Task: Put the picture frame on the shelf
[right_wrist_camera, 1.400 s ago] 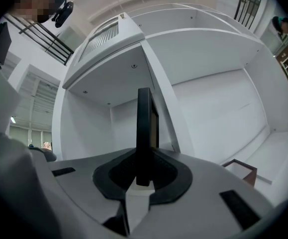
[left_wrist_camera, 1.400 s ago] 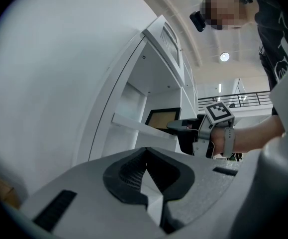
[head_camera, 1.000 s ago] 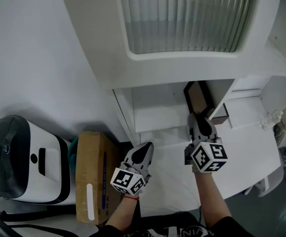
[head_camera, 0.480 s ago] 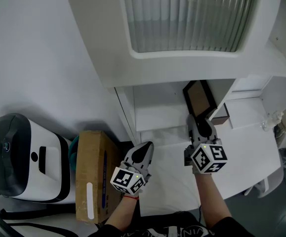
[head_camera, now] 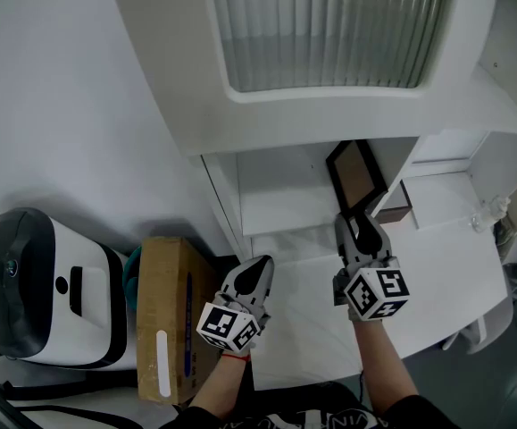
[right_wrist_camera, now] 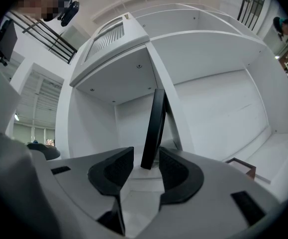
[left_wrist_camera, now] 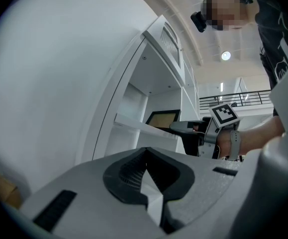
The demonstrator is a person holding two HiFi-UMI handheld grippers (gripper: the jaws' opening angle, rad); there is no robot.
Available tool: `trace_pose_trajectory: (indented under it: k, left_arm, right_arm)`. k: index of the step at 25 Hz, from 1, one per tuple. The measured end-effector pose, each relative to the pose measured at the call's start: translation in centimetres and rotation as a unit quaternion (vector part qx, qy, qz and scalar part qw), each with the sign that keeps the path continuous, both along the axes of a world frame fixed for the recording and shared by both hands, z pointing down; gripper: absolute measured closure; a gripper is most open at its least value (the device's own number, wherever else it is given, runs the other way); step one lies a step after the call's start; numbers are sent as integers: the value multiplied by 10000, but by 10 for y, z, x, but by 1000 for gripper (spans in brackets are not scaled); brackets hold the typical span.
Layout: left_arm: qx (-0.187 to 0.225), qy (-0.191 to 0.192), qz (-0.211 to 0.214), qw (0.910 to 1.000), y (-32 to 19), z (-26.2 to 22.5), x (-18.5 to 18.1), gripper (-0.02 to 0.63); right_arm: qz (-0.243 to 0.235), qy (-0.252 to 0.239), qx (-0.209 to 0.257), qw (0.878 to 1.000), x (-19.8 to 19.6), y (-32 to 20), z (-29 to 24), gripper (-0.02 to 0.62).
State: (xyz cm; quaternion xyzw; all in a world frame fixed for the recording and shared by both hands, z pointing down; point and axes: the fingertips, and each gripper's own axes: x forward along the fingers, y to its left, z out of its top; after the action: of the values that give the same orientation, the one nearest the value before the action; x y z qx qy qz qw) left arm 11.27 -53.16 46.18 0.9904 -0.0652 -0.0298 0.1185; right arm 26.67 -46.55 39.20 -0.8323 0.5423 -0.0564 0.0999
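Observation:
The picture frame [head_camera: 357,173], black with a brown face, stands tilted on the white shelf [head_camera: 280,206] in the open compartment, against its right wall. In the right gripper view the picture frame [right_wrist_camera: 154,127] shows edge-on, its lower corner between the jaws. My right gripper [head_camera: 359,225] is just in front of it, its jaws opening, with gaps on both sides of the frame. My left gripper [head_camera: 257,272] is shut and holds nothing, lower left of the shelf. From the left gripper view I see the picture frame [left_wrist_camera: 162,119] and the right gripper [left_wrist_camera: 191,128].
A small brown box [head_camera: 399,206] lies on the lower white surface right of the frame. A ribbed glass door [head_camera: 329,29] sits above the compartment. A cardboard box [head_camera: 164,315] and a white and black appliance [head_camera: 35,289] stand on the floor at left.
The right gripper's jaws have spread apart from the frame's lower edge. The frame now stands on the shelf free of the pads. The left gripper has barely moved.

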Motion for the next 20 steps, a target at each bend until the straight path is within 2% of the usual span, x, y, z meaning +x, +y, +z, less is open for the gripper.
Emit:
trace_pose_trajectory:
  k: [16, 20]
  left_arm:
    - [49, 48, -201, 9998, 5, -7, -12, 600]
    - [78, 50, -327, 9994, 6, -8, -19, 600]
  right_arm:
    - [-283, -6, -194, 9994, -18, 31, 22, 464]
    - [-379, 74, -238, 9990, -23, 42, 26, 512]
